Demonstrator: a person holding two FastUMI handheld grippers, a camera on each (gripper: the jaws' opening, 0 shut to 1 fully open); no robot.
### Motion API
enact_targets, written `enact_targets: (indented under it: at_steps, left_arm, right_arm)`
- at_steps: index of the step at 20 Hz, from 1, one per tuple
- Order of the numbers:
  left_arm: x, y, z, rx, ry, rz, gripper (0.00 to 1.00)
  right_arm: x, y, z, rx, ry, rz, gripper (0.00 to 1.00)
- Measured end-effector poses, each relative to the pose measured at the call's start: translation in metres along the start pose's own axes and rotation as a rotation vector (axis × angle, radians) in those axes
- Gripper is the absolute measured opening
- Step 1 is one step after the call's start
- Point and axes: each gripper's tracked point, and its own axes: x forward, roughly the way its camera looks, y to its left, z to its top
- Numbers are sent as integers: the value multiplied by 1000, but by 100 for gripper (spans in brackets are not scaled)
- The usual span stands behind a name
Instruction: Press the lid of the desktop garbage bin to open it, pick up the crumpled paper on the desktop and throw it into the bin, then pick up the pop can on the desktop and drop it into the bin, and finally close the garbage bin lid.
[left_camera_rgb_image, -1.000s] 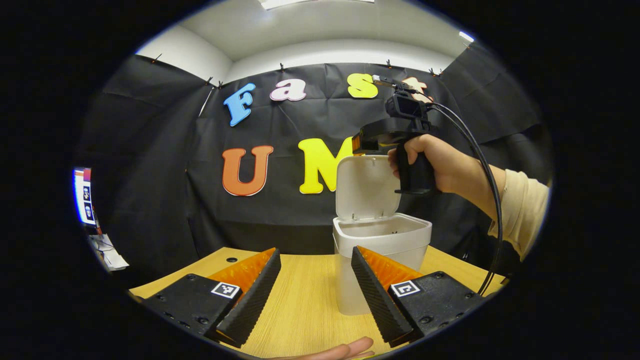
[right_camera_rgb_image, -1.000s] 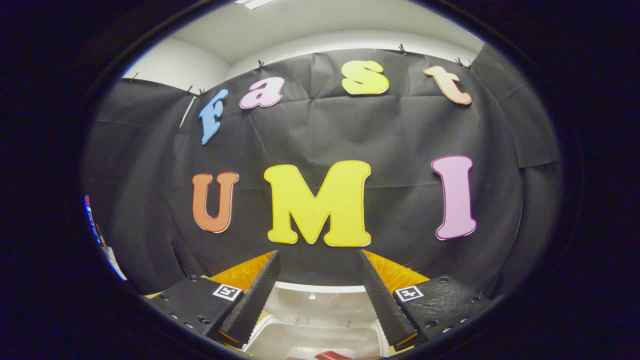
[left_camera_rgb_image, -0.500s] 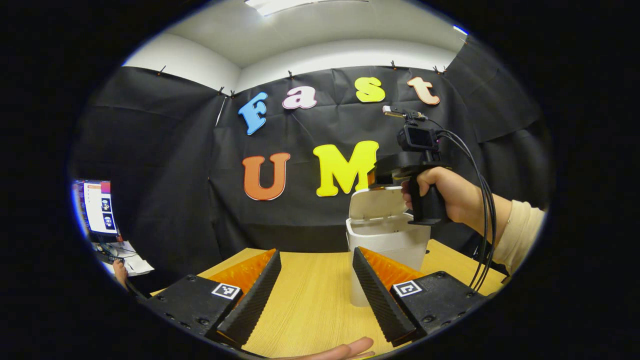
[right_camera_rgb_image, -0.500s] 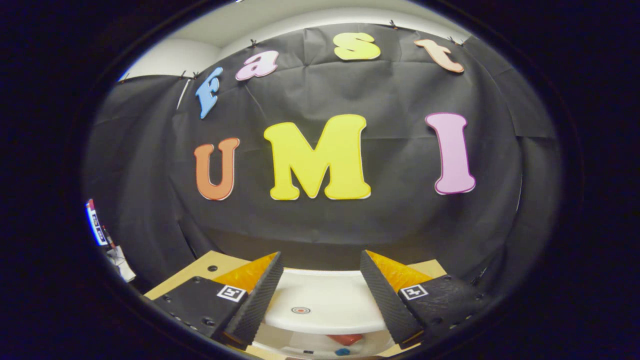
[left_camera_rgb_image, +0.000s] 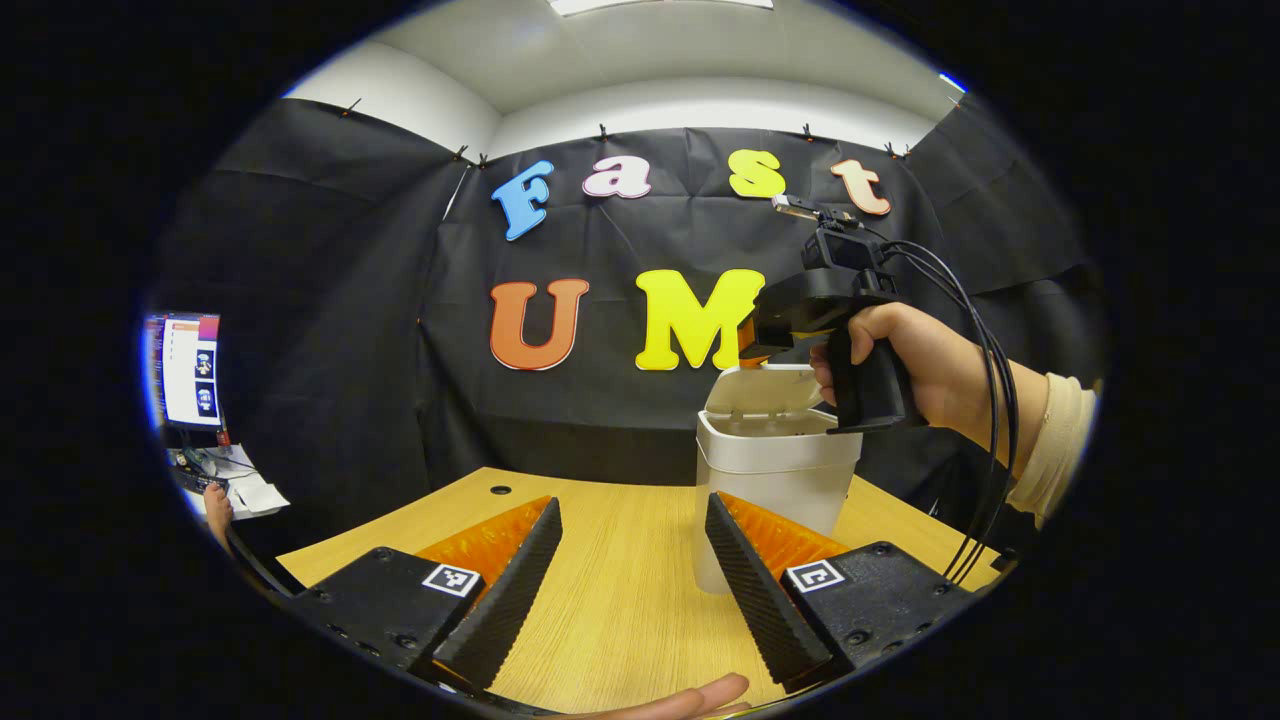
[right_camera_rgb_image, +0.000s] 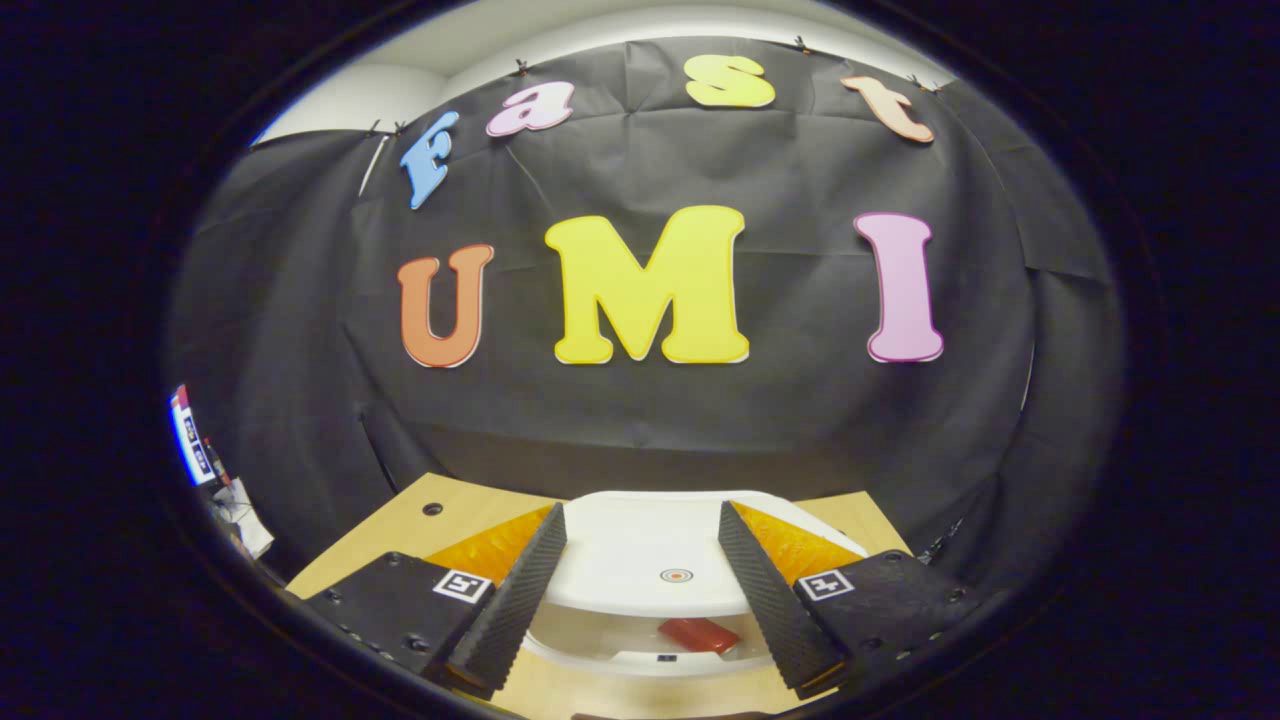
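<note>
A: Start at the right gripper (right_camera_rgb_image: 640, 590). What are its fingers doing?

B: They stand apart with nothing between them, riding just above the lid (right_camera_rgb_image: 650, 560). Through the gap beneath the lid a red thing (right_camera_rgb_image: 698, 634), likely the can, lies inside the bin (right_camera_rgb_image: 600, 655).

A: What has changed?

B: A second ago the lid stood upright; now it has swung down to a shallow tilt, nearly over the rim. I judge that the paper and can are already in, and only the closing is left. A last push down should latch it.

A: And the left gripper (left_camera_rgb_image: 630, 580)?

B: Fingers spread wide, empty, low over the tabletop (left_camera_rgb_image: 620, 600). The bin (left_camera_rgb_image: 770, 480) stands past them at 1 o'clock, near the tabletop's far edge.

A: The right hand's pose?

B: Seen from the left gripper view, the hand (left_camera_rgb_image: 920, 365) grips the handle at 2 o'clock, wrist about level, the right gripper (left_camera_rgb_image: 755, 350) reaching over the lid (left_camera_rgb_image: 760, 392) from the right, cables (left_camera_rgb_image: 985, 420) trailing down behind.
</note>
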Motion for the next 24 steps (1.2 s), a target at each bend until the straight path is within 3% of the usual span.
enact_targets:
  at_steps: [3,15,24]
  left_arm:
    - [-3,-1,3,3,-30,-9,95]
    - [5,-5,-17,-18,-29,-57,95]
    - [14,8,-28,-40,-9,-41,95]
  right_arm:
    - [-3,-9,-14,1,36,-32,92]
    - [-16,-18,-64,-26,128,-27,95]
    - [-42,-25,-77,-16,102,-29,97]
